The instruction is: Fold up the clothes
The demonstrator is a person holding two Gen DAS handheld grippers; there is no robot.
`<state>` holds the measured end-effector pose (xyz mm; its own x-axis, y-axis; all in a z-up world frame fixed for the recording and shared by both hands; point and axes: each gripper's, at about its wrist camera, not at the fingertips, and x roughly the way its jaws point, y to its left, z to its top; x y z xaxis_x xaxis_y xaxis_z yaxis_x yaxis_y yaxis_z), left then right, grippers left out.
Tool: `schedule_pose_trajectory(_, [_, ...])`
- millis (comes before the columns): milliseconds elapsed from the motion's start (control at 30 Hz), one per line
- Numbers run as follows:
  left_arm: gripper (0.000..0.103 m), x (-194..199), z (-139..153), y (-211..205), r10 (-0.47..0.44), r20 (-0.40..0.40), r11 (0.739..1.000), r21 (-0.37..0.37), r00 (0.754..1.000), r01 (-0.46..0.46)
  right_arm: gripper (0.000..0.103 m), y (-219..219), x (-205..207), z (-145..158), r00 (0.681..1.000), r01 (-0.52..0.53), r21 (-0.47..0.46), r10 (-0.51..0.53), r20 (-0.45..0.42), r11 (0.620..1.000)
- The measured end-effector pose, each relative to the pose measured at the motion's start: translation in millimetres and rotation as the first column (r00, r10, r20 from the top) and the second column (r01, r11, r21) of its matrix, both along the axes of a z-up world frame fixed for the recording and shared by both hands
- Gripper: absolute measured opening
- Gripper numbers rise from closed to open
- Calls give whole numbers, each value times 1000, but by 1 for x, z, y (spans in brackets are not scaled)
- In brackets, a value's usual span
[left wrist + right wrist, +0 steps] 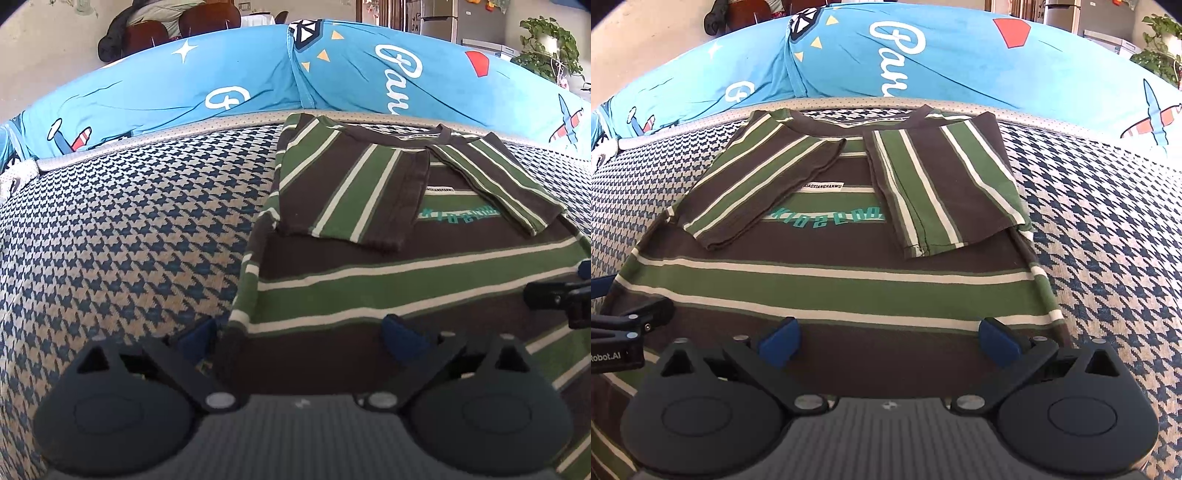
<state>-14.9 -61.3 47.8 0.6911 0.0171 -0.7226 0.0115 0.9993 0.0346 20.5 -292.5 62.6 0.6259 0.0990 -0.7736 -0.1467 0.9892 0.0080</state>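
Two sleeves of a brown, green and cream striped T-shirt (834, 280) lie folded inward over its chest, partly covering teal lettering and a small white label. The shirt lies flat, collar away from the cameras, on a blue-and-tan houndstooth cover (122, 229), with a bright blue printed cushion (258, 77) behind it. The left tongs (295, 336) are spread wide over the shirt's left edge near the hem, one blue pad over the houndstooth and the other over brown cloth, pinching nothing. The right tongs (886, 338) are likewise spread wide above the lower right part of the shirt, gripping nothing. A potted plant (550, 48) stands beyond the cushion.
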Motion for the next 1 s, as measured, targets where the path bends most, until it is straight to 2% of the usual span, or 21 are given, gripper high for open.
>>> schedule_pose_trajectory(133, [100, -4, -1, 3, 15, 3, 1000, 0, 1000, -15, 103, -11, -6, 2, 999, 47, 7, -47, -12, 999])
schedule_pose_trajectory(367, [100, -10, 0, 6, 29, 5, 1000, -11, 1000, -29, 103, -35, -19, 8, 991, 135, 87, -133, -26, 987])
schedule_pose_trajectory(467, [96, -15, 3, 7, 18, 10, 999, -36, 1000, -18, 103, -45, -29, 16, 988, 150, 145, -151, -5, 978])
schedule_pose_trajectory(600, [96, -27, 7, 3, -23, 22, 998, -56, 999, 25, 103, -57, -47, 23, 986, 163, 192, -169, 13, 968])
schedule_pose_trajectory(767, [96, -41, 10, -4, -63, 41, 995, -80, 997, 66, 103, -59, -71, 25, 988, 132, 279, -148, 38, 951])
schedule_pose_trajectory(867, [96, -47, 10, -7, -77, 39, 993, -86, 996, 80, 103, -50, -83, 25, 993, 87, 288, -107, 56, 954])
schedule_pose_trajectory(1000, [96, -55, 12, -10, -88, 64, 995, -51, 994, 91, 103, -37, -91, 18, 996, 53, 273, -69, 50, 961])
